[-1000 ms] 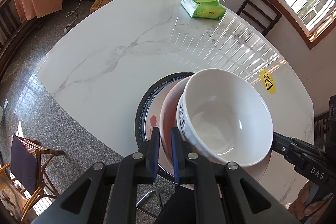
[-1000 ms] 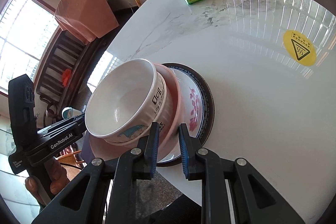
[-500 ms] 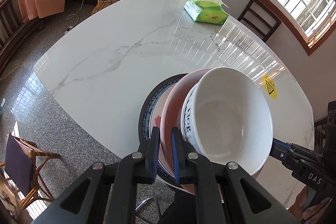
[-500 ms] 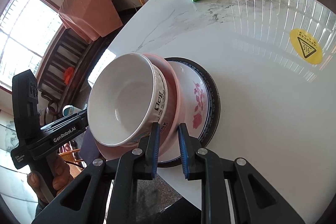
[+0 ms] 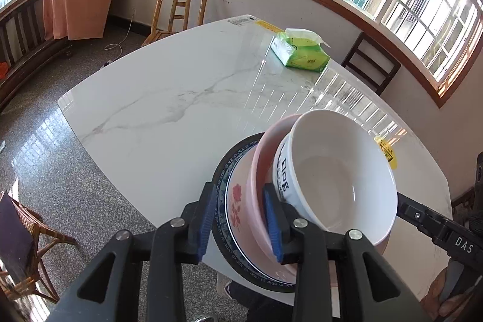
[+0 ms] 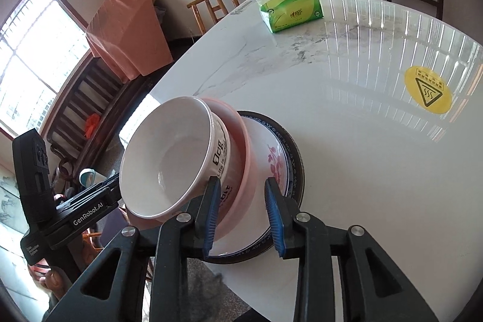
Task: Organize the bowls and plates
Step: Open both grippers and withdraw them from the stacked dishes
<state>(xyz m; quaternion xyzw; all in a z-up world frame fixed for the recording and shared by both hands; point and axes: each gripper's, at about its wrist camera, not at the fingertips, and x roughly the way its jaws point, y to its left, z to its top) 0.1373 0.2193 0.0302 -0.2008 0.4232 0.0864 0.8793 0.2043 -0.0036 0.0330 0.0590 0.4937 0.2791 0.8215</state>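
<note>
A white bowl [image 5: 338, 186] [image 6: 169, 159] with black lettering sits in a pink plate [image 5: 259, 159] [image 6: 244, 159]. The pink plate rests on a flowered, dark-rimmed plate [image 5: 235, 201] [image 6: 271, 153] at the near edge of the marble table [image 5: 181, 110] [image 6: 362, 171]. My left gripper [image 5: 240, 219] straddles the left rims of the stack. Its jaws are opening and the pads stand off the pink rim. My right gripper [image 6: 241, 213] straddles the opposite rims, its jaws also opening with the pink rim loose between them.
A green tissue pack [image 5: 299, 55] [image 6: 291, 11] lies at the table's far end. A yellow warning sticker [image 6: 428, 94] is on the right half. A wooden chair [image 5: 178, 11] and a dark chair [image 5: 371, 65] stand beyond the table, and a wicker chair [image 5: 27, 231] is on the floor at the left.
Both grippers were shut on the pink plate's rim and their jaws have now parted. The pink plate with the white bowl has settled onto the flowered plate.
</note>
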